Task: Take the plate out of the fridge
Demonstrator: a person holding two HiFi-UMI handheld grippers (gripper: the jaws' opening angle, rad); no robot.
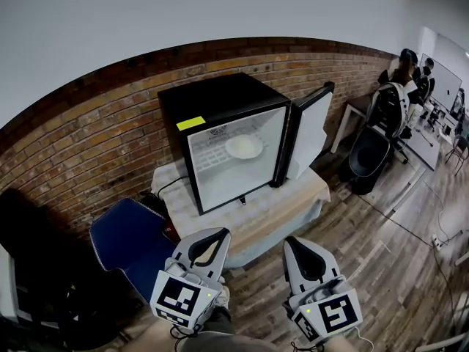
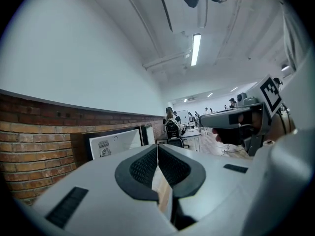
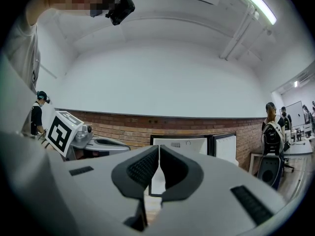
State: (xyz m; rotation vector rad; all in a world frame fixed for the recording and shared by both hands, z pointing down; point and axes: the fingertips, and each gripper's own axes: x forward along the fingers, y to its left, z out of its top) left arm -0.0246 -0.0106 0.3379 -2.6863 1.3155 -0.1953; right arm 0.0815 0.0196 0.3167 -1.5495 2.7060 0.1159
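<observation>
A round white plate (image 1: 244,147), perhaps ceramic, lies on the boxy black fridge (image 1: 220,97)'s wire shelf (image 1: 211,158). Left tool (image 2: 157,146) and right tool (image 3: 159,147) have ribbed jaws pressed together, empty.

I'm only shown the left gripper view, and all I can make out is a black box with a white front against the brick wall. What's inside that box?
Observer: That box is a small fridge. The head view looks into it, and a white plate lies on the wire shelf inside.
Operator: My picture cuts the fridge off at the bottom. What is it standing on?
Observer: It stands on a low table draped in a pale cloth, with bare cloth showing in front of the open fridge.
</observation>
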